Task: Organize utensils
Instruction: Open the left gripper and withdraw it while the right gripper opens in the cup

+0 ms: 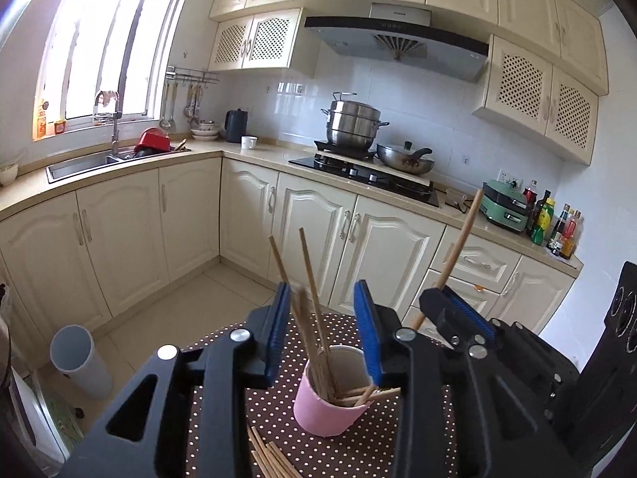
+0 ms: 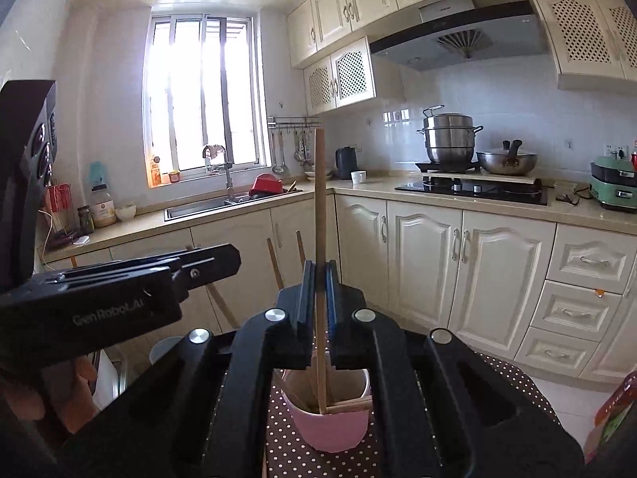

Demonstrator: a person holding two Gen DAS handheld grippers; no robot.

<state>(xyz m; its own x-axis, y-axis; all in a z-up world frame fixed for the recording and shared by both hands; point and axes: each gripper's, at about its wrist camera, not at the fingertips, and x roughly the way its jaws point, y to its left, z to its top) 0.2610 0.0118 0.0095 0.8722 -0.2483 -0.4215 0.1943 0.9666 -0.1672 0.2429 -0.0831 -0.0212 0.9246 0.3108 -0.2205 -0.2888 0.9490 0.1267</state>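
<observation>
Cream kitchen cabinets back a brown polka-dot surface [image 1: 223, 434] where a pink cylindrical cup [image 1: 330, 402] at lower centre holds wooden chopsticks [image 1: 314, 318]. Left hand-held gripper [image 1: 323, 332], marked "GenRobot.AI", hangs released above it; right hand-held gripper [image 2: 320, 292] clenches one upright wooden chopstick [image 2: 319, 199].

loose chopsticks [image 1: 270, 458]: cut off at bottom edge | held chopstick [image 2: 321, 279]: mid-length hidden behind closed jaws | pink cup [image 2: 330, 426]: sides hidden behind gripper frame

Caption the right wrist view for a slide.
Right claw shut on a chopstick, lowering it into the pink cup.
</observation>
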